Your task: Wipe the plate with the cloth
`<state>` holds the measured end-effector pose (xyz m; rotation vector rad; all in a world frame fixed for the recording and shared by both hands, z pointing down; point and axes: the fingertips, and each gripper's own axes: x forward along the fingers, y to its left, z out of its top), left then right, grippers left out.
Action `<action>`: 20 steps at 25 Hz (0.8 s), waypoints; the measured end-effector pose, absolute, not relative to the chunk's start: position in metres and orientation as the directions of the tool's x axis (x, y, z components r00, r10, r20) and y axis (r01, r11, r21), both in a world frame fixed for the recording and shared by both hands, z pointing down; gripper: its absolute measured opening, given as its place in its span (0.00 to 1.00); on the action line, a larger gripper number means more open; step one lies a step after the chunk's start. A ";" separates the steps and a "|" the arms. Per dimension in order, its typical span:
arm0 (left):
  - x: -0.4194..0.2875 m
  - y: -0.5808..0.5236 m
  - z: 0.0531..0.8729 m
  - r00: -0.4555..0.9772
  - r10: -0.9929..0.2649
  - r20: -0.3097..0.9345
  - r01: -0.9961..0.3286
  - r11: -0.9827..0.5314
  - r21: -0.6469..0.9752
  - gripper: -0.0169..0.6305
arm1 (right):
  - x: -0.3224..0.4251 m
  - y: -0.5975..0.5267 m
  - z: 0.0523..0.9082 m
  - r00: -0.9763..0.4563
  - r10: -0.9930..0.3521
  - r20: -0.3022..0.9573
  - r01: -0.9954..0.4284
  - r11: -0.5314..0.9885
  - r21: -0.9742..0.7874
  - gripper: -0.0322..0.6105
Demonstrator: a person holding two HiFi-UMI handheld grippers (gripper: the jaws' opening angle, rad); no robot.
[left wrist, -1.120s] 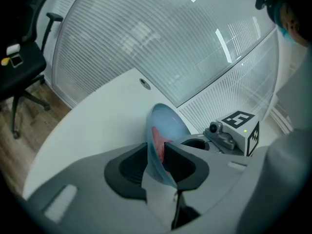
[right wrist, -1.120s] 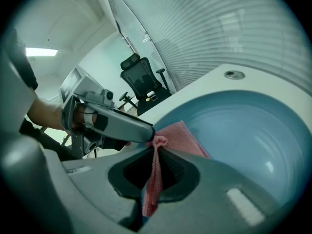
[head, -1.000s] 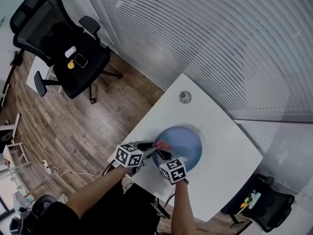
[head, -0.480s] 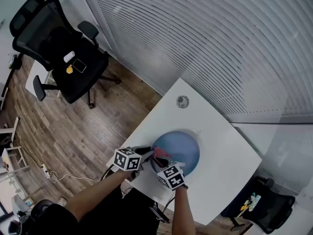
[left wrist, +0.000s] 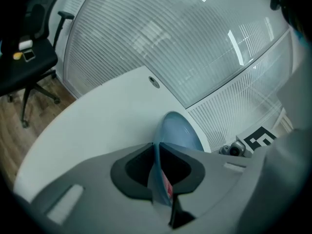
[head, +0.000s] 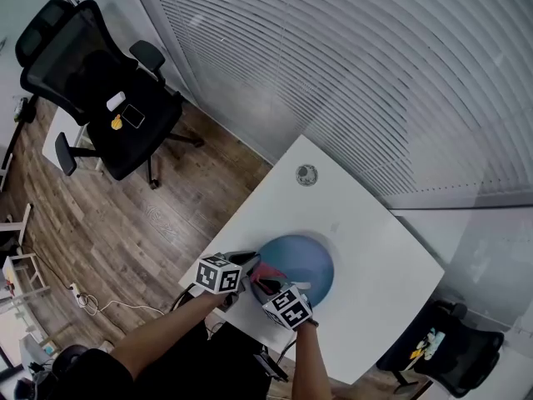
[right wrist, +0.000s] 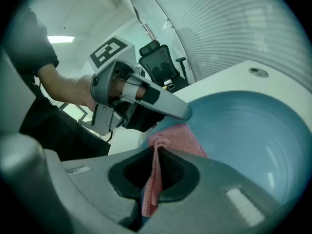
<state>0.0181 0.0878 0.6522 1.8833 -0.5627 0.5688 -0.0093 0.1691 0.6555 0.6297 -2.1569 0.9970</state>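
Here the blue plate (head: 308,261) rests on the white worktop (head: 379,248). The left gripper (left wrist: 157,152) has just been closing its jaws, and they now pinch the plate's rim on its left side, which shows edge-on between the pads. The right gripper (right wrist: 156,155) has its jaws pressed on a pink cloth (right wrist: 178,134). The cloth drapes onto the plate's inner face, just beside the left gripper's hold. A small round fitting (head: 306,174) lies beyond the plate, well apart.
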 end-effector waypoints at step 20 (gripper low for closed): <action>0.010 0.085 0.655 0.734 -0.156 0.661 -0.670 -0.324 0.667 0.07 | -0.013 0.216 0.652 -0.622 0.030 0.783 -0.559 0.683 -0.470 0.07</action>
